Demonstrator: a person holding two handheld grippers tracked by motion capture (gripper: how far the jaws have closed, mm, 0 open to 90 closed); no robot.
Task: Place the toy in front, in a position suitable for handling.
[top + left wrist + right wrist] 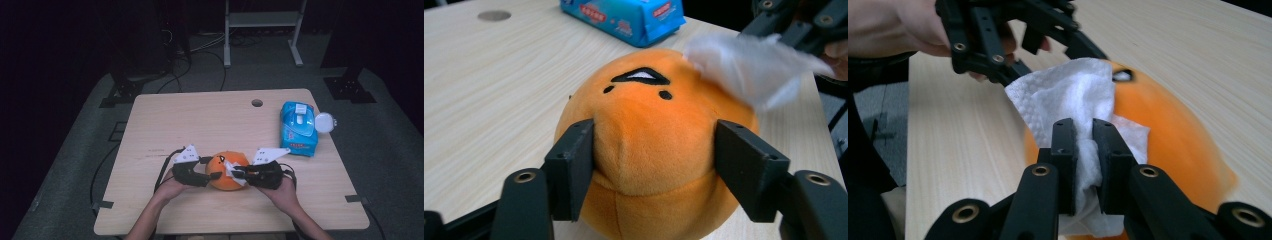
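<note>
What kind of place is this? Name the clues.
Probably a lab or recording studio, not a home: a bare wooden table with a cable hole, cables across grey carpet, a metal stand in dark surroundings.

Two hand-held grippers are seen in the high view, each built of matte black linked bars. The left gripper (216, 175) and the right gripper (239, 173) are each topped by a grey three-cornered plate marked with small dark dots. A black cable is trailed from each gripper. Brass-coloured rivet eyelets are set in the linkage joints, and the jaws are flat rectangular black blocks. Both forearms are left bare of sleeves.
</note>
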